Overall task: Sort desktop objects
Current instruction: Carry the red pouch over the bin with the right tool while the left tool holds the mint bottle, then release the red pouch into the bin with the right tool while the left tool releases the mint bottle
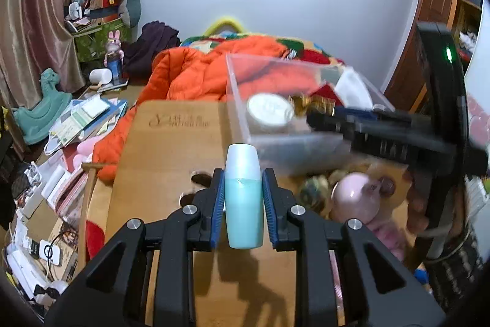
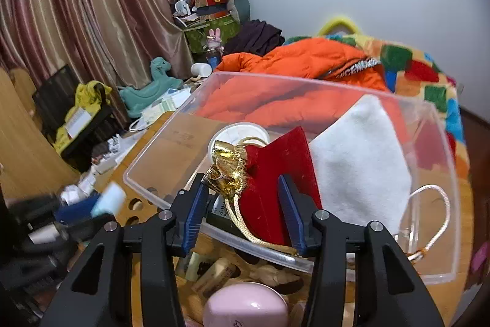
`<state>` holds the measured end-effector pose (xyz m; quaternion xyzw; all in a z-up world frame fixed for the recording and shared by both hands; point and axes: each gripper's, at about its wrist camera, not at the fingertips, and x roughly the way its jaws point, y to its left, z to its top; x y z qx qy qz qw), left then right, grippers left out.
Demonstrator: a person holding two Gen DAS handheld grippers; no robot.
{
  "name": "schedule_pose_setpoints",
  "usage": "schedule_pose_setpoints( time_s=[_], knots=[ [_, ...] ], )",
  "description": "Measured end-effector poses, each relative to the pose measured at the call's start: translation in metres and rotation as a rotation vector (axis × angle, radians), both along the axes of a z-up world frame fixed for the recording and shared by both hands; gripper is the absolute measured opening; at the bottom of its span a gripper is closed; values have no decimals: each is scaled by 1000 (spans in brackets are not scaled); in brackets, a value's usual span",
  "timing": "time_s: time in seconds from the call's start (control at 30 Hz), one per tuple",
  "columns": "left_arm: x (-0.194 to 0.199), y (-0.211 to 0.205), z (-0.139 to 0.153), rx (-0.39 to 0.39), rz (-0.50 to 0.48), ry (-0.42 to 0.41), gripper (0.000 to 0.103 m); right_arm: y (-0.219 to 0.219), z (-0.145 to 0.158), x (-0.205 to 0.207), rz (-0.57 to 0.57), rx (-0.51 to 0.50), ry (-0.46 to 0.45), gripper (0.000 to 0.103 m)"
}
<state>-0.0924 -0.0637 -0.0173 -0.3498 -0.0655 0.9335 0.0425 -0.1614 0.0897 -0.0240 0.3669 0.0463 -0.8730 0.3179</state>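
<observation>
My left gripper (image 1: 243, 198) is shut on an upright turquoise bottle (image 1: 243, 204) with a pale cap, held above the wooden table (image 1: 171, 149). The same bottle (image 2: 108, 198) shows blurred at the lower left of the right wrist view. My right gripper (image 2: 245, 204) hangs over a clear plastic box (image 2: 306, 81). Between its blue pads (image 2: 196, 204) lies a red velvet pouch (image 2: 275, 167) with a gold top and cord; the jaws stand apart and do not press on it. In the left wrist view the right gripper (image 1: 315, 115) reaches into the box (image 1: 239, 100) from the right.
The box also holds a white cloth bag (image 2: 361, 161) and a round white lid (image 2: 239, 134). In front of it lie a pink egg-shaped case (image 2: 245, 305) and wooden blocks (image 2: 214, 271). An orange jacket (image 1: 190, 72) lies behind the table; clutter covers the floor at left.
</observation>
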Motion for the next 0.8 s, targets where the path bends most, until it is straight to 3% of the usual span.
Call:
schedule_pose_setpoints(
  time_s=[0.2,0.4,0.8],
  knots=[
    [-14,6,18,2,-41,37,24,1,8,12,4,13,44,44],
    [-36,16,19,-22,-65,26,24,11,15,18,-17,14,70,56],
    [-73,24,13,-42,-76,-10,24,51,17,31,-83,-11,65,57]
  ],
)
